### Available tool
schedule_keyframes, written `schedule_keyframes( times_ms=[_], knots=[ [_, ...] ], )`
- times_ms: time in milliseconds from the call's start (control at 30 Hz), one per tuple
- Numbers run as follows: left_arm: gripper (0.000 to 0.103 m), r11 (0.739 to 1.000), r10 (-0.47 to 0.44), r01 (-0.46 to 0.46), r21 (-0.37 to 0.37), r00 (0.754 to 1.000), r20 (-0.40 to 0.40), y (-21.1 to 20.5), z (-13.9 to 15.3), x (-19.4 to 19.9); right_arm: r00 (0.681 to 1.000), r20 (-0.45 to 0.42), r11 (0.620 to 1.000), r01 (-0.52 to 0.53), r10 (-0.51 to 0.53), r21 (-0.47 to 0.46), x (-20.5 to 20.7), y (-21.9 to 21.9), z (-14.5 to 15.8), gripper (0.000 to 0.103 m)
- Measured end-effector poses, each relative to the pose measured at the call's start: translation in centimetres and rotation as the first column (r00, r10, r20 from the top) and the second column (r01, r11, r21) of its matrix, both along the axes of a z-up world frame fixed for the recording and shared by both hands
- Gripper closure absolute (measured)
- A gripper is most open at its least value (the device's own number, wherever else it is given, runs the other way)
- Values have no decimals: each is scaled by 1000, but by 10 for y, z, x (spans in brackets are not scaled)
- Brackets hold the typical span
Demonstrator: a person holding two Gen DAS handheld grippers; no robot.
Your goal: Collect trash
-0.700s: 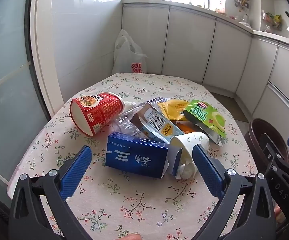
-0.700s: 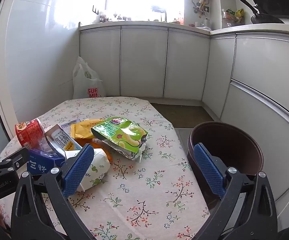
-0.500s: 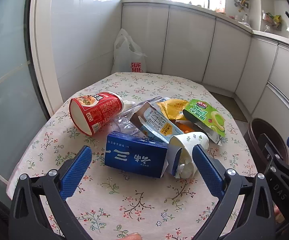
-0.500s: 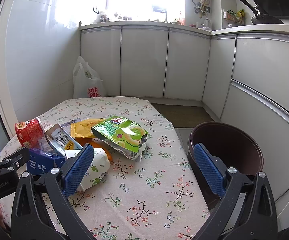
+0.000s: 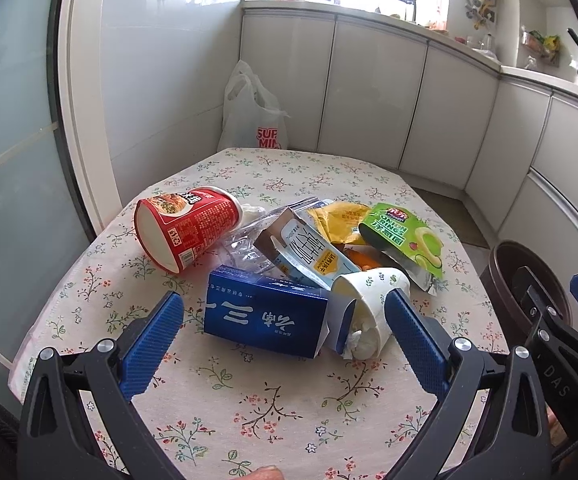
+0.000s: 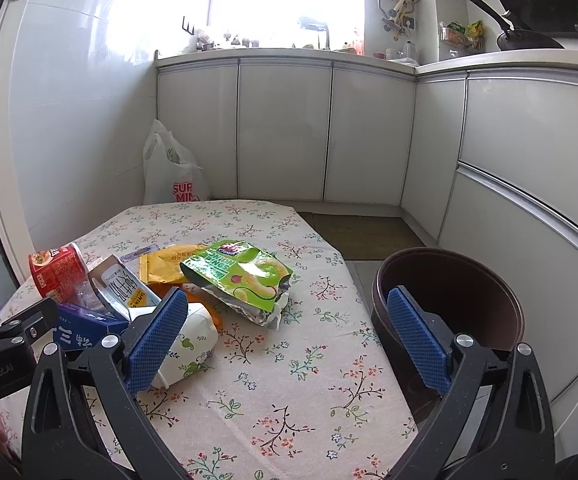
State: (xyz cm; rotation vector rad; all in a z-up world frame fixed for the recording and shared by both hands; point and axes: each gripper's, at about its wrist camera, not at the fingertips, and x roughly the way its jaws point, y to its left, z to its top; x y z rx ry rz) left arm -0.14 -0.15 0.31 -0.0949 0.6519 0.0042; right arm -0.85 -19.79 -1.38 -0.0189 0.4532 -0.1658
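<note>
Trash lies heaped on the floral tablecloth [image 5: 249,412]: a red noodle cup [image 5: 187,230] on its side, a blue box [image 5: 265,318], a small milk carton [image 5: 309,250], a white paper cup [image 5: 369,308] stuffed with tissue, a yellow wrapper [image 5: 339,220] and a green onion-rings bag [image 5: 405,240]. My left gripper [image 5: 283,336] hovers open just short of the blue box and paper cup. My right gripper [image 6: 287,332] is open over the table's right side, its left finger in front of the paper cup [image 6: 185,350], with the green bag [image 6: 241,276] ahead. Neither holds anything.
A dark brown bin [image 6: 453,300] stands on the floor by the table's right edge. A white plastic bag [image 5: 255,116] leans in the far corner beside white cabinets [image 6: 285,128]. A glass door runs along the left [image 5: 5,160]. A mat [image 6: 365,236] lies on the floor beyond.
Both views have shifted only slightly; the trash sits a touch lower and closer in the left wrist view. Both grippers remain wide open.
</note>
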Motion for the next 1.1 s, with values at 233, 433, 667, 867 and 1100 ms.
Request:
schedule_keyframes(
  times_ms=[233, 433, 667, 867, 1100],
  knots=[
    [5, 1000, 2, -2, 5, 1000, 14, -2, -1, -2, 1000, -17, 1000, -8, 8, -14, 0, 2, 1, 7],
    [5, 1000, 2, -2, 5, 999, 35, -2, 1, -4, 1000, -12, 999, -25, 24, -30, -2, 5, 1, 7],
    [5, 1000, -5, 6, -5, 997, 71, -1, 7, -7, 999, 10, 999, -32, 32, -22, -5, 5, 4, 7],
    [5, 1000, -6, 7, -9, 998, 68, -1, 8, -7, 999, 28, 999, -32, 33, -14, -6, 5, 4, 7],
    [5, 1000, -8, 7, 4, 999, 43, -1, 6, -5, 999, 26, 999, -32, 32, -17, -6, 5, 4, 7]
  ],
)
